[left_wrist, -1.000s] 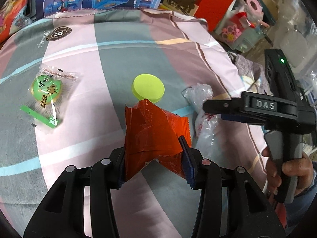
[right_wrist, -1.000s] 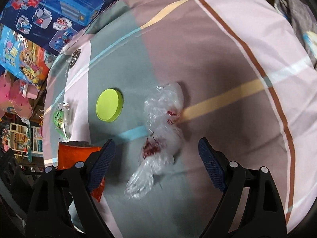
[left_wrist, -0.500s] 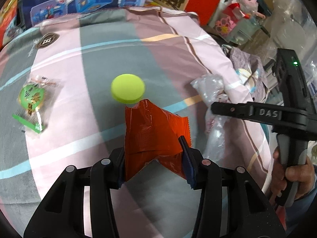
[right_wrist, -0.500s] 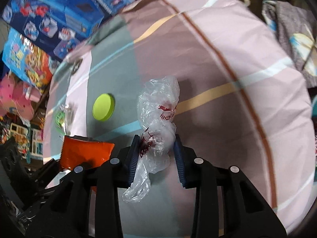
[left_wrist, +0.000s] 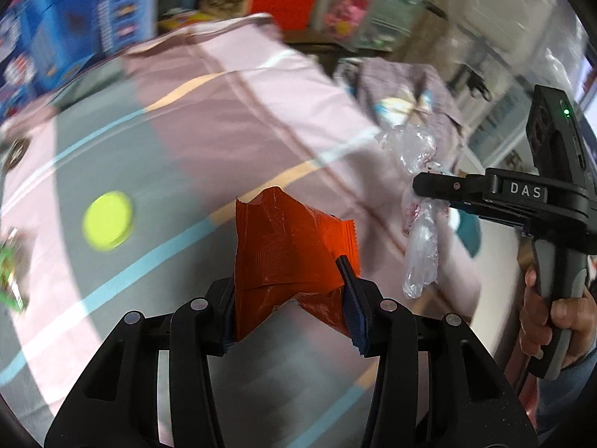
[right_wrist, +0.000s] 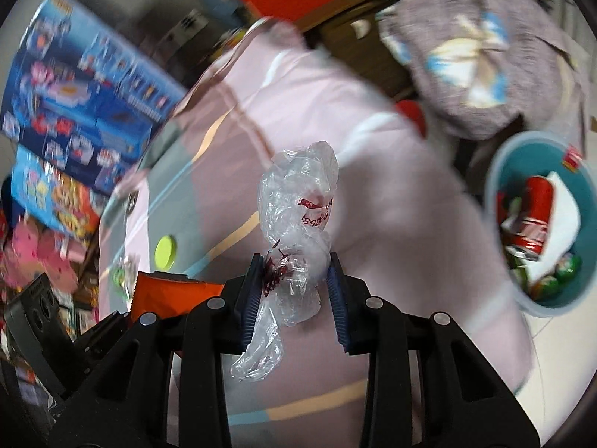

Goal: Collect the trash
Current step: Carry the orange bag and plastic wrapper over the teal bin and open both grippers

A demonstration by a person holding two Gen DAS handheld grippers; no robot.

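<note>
Both hands have swung away toward the right edge of the bed since a second ago: the right gripper (right_wrist: 294, 283), then spread wide over the clear bag (right_wrist: 298, 224) lying on the sheet, has clamped it and carried it up off the bed, and the bin (right_wrist: 496, 171) has come into the right wrist view.

From the left wrist camera, going left to right: a green wrapper (left_wrist: 11, 261) lies at the far left edge of the bed (left_wrist: 224, 119), blurred. Near it a yellow-green lid (left_wrist: 108, 220) rests on a grey stripe of the sheet. In the middle, the left gripper (left_wrist: 289, 291) has its fingers (left_wrist: 350, 298) clenched on an orange wrapper (left_wrist: 283, 246), which stands up crumpled between them, clear of the sheet. To the right, the right gripper (left_wrist: 429, 186) holds the bag, which hangs down from it, and a hand (left_wrist: 548, 317) grips its handle.

From the right wrist camera, toy boxes (right_wrist: 86, 86) are stacked beyond the bed on the left. The bag is pinched at its middle between the blue pads, its top standing up and its tail dangling below. At the right, off the bed's edge, the teal bin sits low with a red can (right_wrist: 533, 216) and other scraps inside.
</note>
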